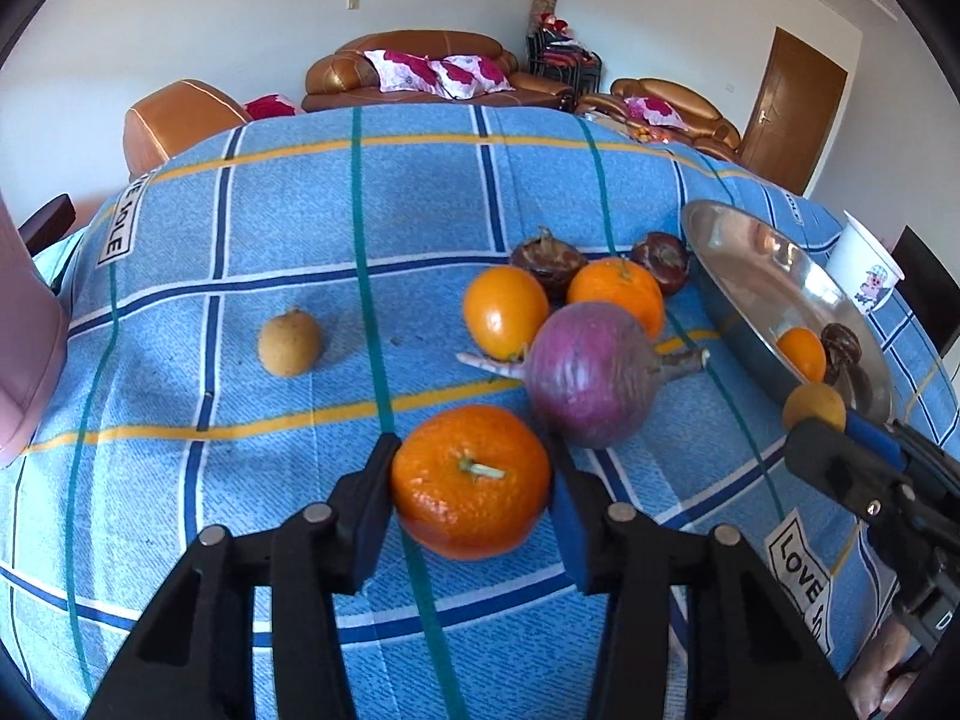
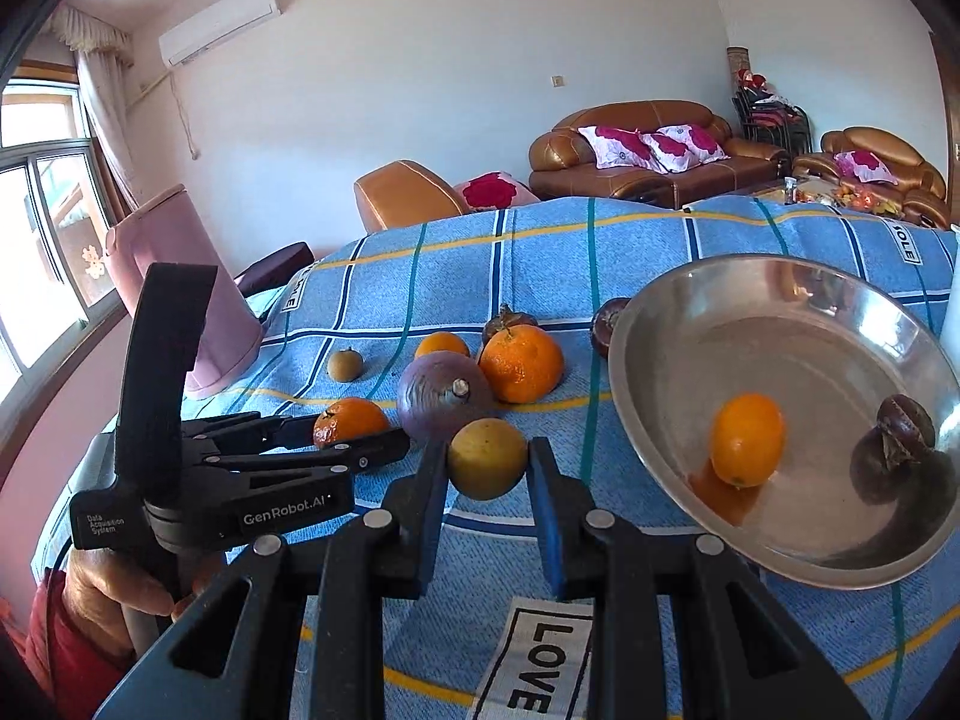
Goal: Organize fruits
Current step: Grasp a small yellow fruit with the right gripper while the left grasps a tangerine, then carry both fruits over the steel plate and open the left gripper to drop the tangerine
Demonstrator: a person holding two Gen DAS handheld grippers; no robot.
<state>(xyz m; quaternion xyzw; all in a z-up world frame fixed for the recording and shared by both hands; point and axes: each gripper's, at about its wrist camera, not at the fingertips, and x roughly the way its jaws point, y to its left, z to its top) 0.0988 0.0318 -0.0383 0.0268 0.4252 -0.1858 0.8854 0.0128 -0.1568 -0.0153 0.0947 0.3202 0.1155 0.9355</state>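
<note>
Your tangerine sits on the blue plaid cloth of the table, stem up and slightly toward the camera, so its short axis stands roughly vertical and its widest girth runs level. It sits between the fingers of your left hand-held gripper, which bracket that girth; whether they already press the skin I cannot tell. It looks light, with loose, soft peel that dents easily, so squeeze gently across the equator and avoid the stem. Your right hand-held gripper is clenched on a small yellow-brown fruit, carried just beside the rim of the steel bowl; it looks firm and smooth, likely to roll when released. The bowl already holds an orange fruit and a dark mangosteen. Just beyond the tangerine lies a red onion, its long axis running left to right, touching two more oranges, with further mangosteens behind and a lone brownish fruit well apart to the left.
</note>
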